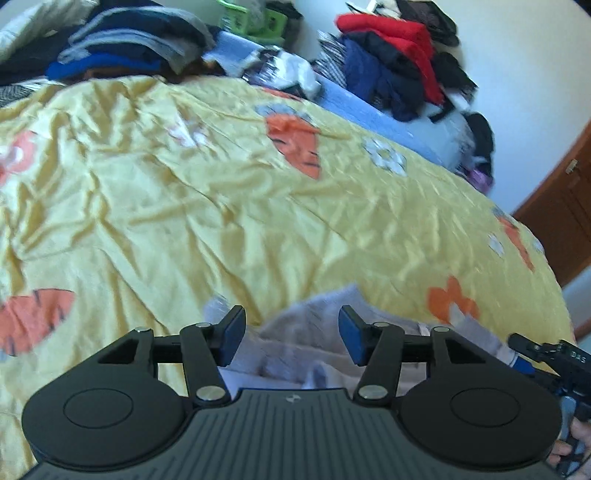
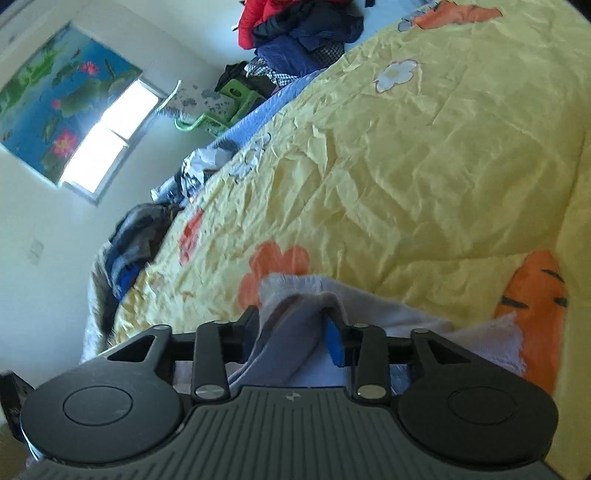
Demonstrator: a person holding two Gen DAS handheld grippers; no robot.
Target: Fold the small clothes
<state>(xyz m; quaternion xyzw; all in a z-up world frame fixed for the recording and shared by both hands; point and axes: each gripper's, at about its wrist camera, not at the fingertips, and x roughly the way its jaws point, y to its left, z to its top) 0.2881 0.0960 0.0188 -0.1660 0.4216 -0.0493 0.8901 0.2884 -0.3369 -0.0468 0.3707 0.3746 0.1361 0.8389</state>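
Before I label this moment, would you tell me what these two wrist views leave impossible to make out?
- Pale garment, left wrist view: its near part is hidden under the left gripper, so its type and fold state are unclear.
- Right gripper, right wrist view: cloth bunches between its fingers; whether the pads press on it is unclear.
- Clothes piles, left wrist view: blurred, single items indistinct.
- Yellow bedspread: cut off by picture edges.

A yellow quilt (image 1: 221, 206) with carrot prints is covering the bed, a red jacket (image 1: 391, 33) is lying on heaped clothes, and a green stool (image 2: 236, 98) is standing beyond.
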